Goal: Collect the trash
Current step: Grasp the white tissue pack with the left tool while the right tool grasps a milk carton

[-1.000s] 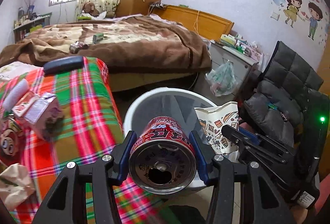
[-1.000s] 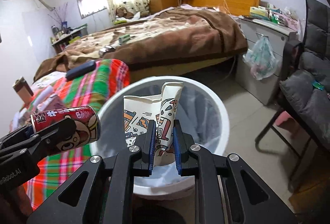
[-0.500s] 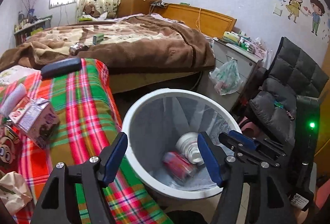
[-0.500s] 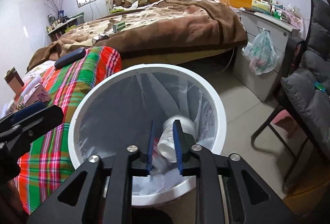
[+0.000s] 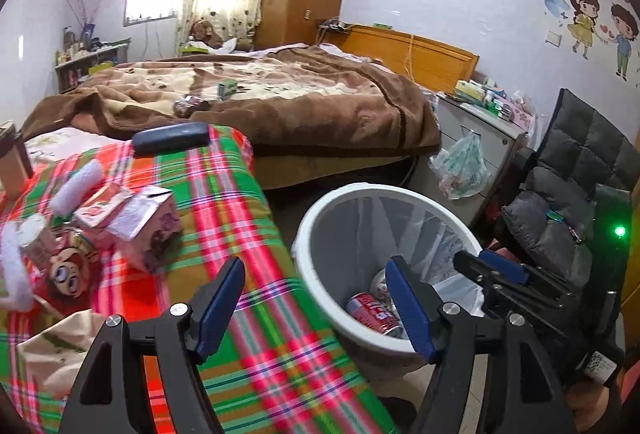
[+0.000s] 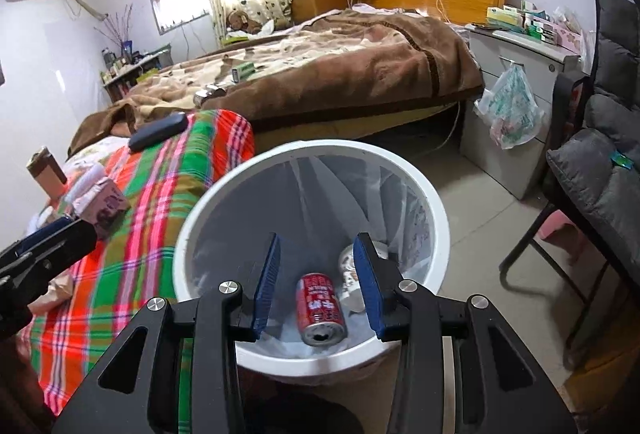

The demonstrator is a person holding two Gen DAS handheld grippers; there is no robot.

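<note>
A white bin (image 6: 436,218) with a clear liner stands on the floor just beside the plaid-covered worktop (image 5: 224,202), with the bed (image 5: 280,106) behind it and a grey chair (image 6: 600,178) well off to its other side. Inside the bin lie one red can (image 6: 320,308) on its side and one crumpled white wrapper (image 6: 349,270) touching it. The right gripper (image 6: 316,284) hangs over the bin's near rim, its jaws opening and bare, the can showing far below in the gap between them. The left gripper (image 5: 316,308) sits astride the bin's worktop-side rim, jaws wide apart and empty; the can (image 5: 372,318) lies down in the bin by its right jaw. Left on the worktop, away from the bin: two small cartons (image 5: 132,222) lying together, one dark case (image 5: 171,137) at the far edge, a white roll (image 5: 78,186), a crumpled paper bag (image 5: 60,346) and a cartoon-face can (image 5: 64,266). A plastic bag (image 6: 510,110) hangs from the cabinet beyond the bin.
</note>
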